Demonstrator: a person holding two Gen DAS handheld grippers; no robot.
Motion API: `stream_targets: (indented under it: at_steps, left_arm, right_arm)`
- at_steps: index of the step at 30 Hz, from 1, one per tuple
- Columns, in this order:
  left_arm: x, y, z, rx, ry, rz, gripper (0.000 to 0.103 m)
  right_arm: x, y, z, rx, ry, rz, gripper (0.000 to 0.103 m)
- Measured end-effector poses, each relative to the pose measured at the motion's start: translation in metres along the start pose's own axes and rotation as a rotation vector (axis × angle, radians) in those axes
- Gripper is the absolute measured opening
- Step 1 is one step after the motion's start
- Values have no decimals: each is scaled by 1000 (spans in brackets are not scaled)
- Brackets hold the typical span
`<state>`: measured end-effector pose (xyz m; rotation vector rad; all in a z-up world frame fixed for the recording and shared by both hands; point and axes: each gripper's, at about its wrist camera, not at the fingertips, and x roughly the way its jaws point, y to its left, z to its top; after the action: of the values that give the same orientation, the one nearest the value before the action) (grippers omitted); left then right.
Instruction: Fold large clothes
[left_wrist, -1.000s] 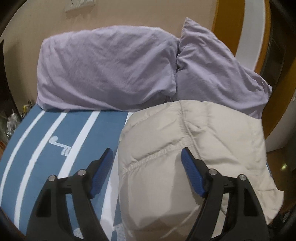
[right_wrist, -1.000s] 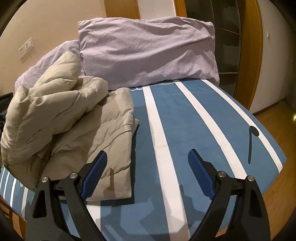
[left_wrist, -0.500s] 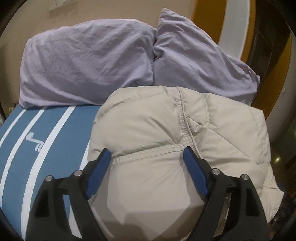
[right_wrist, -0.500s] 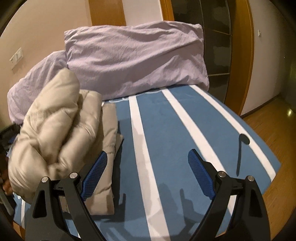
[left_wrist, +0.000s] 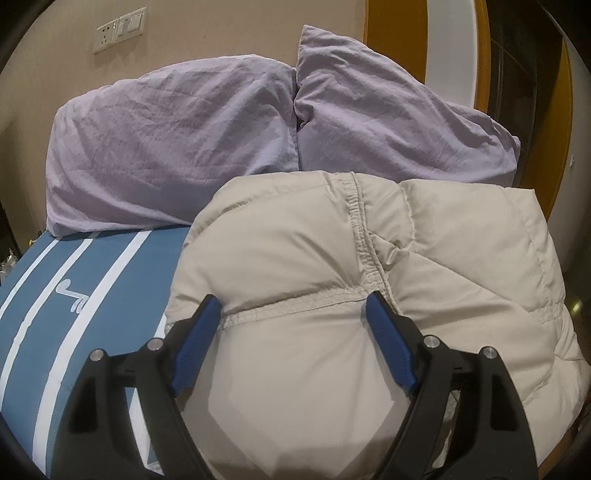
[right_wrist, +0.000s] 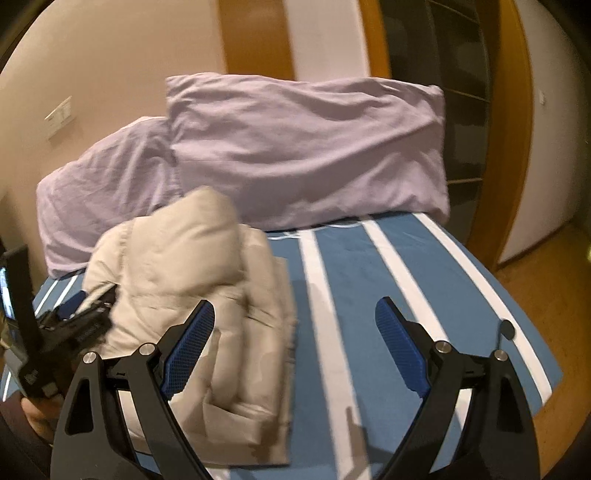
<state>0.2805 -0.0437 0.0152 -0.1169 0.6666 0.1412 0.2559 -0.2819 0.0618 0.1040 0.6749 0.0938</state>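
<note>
The beige padded jacket (left_wrist: 369, 258) lies bundled on the striped bed (right_wrist: 406, 280), just in front of the purple pillows (left_wrist: 177, 147). The left gripper (left_wrist: 293, 314) grasps a puffy fold of it between its jaws. The right gripper (right_wrist: 295, 325) hangs wide open over the bed beside the jacket, holding nothing.

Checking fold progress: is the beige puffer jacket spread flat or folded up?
Folded up: the beige puffer jacket sits as a bunched, layered stack on the striped bed cover.
</note>
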Motion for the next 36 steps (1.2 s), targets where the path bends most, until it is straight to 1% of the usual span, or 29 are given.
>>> stream_targets:
  at_steps: [5,10,12,17,21,26,31,34,36]
  left_arm:
    - [0,0,-4,8,-12,-8,81]
    - [-1,3,-5,8,-16,-21,81]
    - [-1,5,-5,6,-17,-26,81]
    - [-2,6,-5,6,-17,-35,81]
    - [-2,5,-4,6,-10,-39,82]
    - [-5,1,1,27,6,-38,83]
    - [-14,-5,14,55,26,-61,84]
    - [-23,-3,27,64,-6,-43,85]
    - [-25,0,37,68,-31,-9,87]
  right_arm:
    - [4,29,8,-42,-11,43,88]
    - [10,49,8,-87,-13,67,79]
    - [17,52,4,-94,6,65,70]
    - [39,40,-11,-37,70,101,64]
    - [56,33,-21,4,118,130,63]
    - [67,33,-31,5,142,123,62]
    - [76,29,-38,19,157,122,62]
    - [79,24,-42,37,160,136,62]
    - [80,22,-43,43,160,142,62]
